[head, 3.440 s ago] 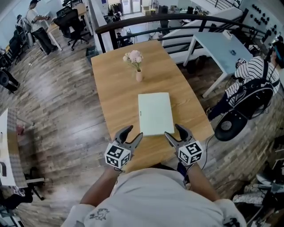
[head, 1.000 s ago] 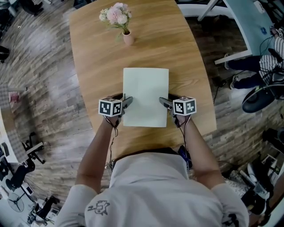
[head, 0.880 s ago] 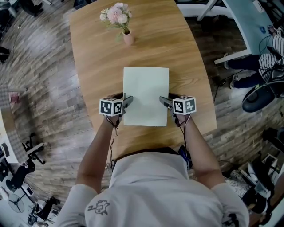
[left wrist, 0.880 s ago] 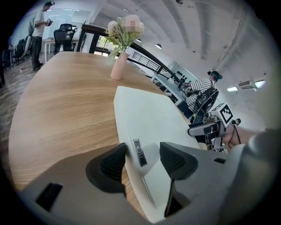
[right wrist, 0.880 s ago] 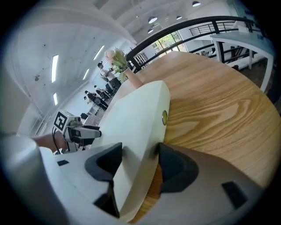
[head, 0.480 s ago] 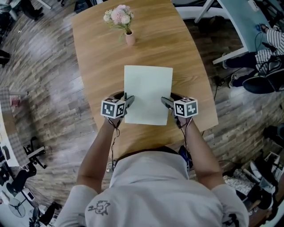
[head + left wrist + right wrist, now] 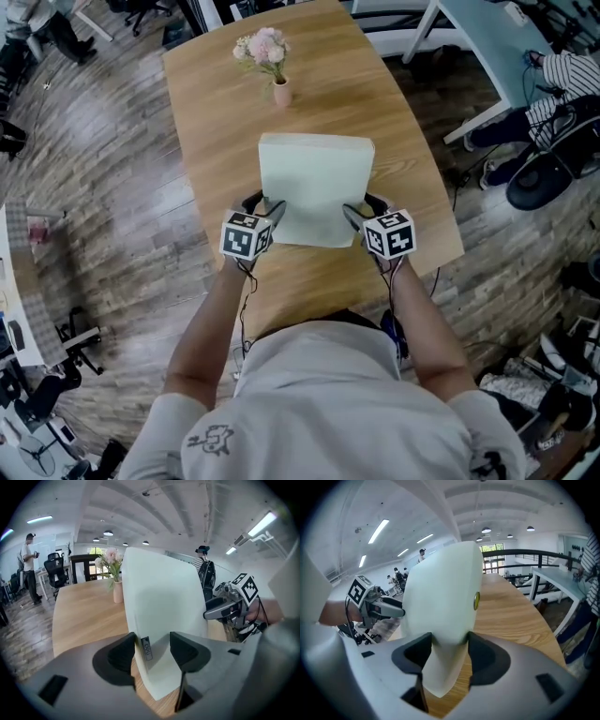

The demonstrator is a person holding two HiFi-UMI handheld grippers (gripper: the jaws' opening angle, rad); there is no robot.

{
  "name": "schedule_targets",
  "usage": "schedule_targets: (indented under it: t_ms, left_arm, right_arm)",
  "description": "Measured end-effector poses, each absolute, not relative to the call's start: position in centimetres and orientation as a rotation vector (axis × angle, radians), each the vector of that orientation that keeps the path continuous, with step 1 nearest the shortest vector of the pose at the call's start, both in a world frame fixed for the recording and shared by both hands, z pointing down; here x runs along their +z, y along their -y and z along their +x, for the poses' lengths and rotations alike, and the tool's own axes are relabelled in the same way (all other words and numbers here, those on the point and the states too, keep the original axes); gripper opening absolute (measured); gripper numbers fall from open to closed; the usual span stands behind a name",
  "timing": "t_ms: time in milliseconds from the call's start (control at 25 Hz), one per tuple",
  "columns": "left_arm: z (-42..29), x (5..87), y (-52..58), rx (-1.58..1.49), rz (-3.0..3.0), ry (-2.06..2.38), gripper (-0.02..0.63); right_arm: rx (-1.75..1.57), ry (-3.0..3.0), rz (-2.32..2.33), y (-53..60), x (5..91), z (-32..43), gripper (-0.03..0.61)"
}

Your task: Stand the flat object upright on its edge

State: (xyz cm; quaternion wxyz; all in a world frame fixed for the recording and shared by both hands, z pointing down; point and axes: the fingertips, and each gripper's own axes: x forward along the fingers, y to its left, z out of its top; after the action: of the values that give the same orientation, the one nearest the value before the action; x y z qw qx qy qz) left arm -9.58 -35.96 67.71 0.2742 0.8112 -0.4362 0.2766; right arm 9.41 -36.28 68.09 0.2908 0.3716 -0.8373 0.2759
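Observation:
The flat object [image 7: 314,187] is a pale green slab, tilted up from the wooden table [image 7: 216,122] with its thick far edge raised. My left gripper [image 7: 265,204] is shut on its left side near the lower corner, and my right gripper [image 7: 361,208] is shut on its right side. In the left gripper view the flat object [image 7: 164,602] rises steeply between the left gripper's [image 7: 152,646] pads, with the right gripper [image 7: 225,606] beyond. In the right gripper view the flat object [image 7: 440,597] fills the right gripper's [image 7: 449,648] jaws, and its lower corner hangs just above the wood.
A small vase of pink flowers [image 7: 272,56] stands on the table beyond the object. The table's near edge lies just behind the grippers. A light blue table [image 7: 487,37] and a seated person in stripes [image 7: 562,75] are to the right. Another person [image 7: 29,564] stands far left.
The slab lay flat on the table with a gripper at each side. Both grippers now hold it, and its far edge has swung up off the table.

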Motion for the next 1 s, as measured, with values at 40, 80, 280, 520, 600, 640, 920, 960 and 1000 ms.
schedule_targets:
  t_ms: [40, 80, 280, 520, 600, 640, 920, 960, 1000]
  left_arm:
    - [-9.8, 67.1, 35.9, 0.738, 2.198, 1.191, 0.239]
    - [-10.0, 66.6, 35.8, 0.731, 2.212, 1.209, 0.238]
    - [-10.6, 65.3, 35.0, 0.726, 2.267, 1.297, 0.235]
    - [-10.7, 65.5, 33.8, 0.693, 2.285, 1.382, 0.235]
    - [-10.6, 65.6, 33.6, 0.697, 2.307, 1.404, 0.236]
    - [-10.5, 65.6, 33.5, 0.699, 2.317, 1.410, 0.235]
    - [-10.1, 65.9, 33.2, 0.676, 2.336, 1.425, 0.235]
    - [-10.1, 65.9, 33.2, 0.667, 2.340, 1.428, 0.235]
    - [-10.1, 65.9, 33.2, 0.659, 2.344, 1.431, 0.236]
  right_arm:
    - [0.693, 2.239, 1.009, 36.2, 67.5, 9.2, 0.252]
    - [0.648, 2.243, 1.028, 36.1, 66.9, 9.0, 0.252]
    - [0.445, 2.253, 1.117, 35.5, 64.9, 8.3, 0.250]
    - [0.321, 2.307, 1.221, 34.2, 65.0, 8.2, 0.250]
    - [0.266, 2.314, 1.239, 33.9, 65.0, 8.2, 0.253]
    - [0.243, 2.313, 1.247, 33.8, 65.1, 8.2, 0.253]
    - [0.144, 2.298, 1.266, 33.7, 66.1, 8.6, 0.258]
    - [0.140, 2.298, 1.267, 33.7, 66.1, 8.6, 0.259]
    - [0.139, 2.299, 1.267, 33.8, 66.1, 8.6, 0.259]
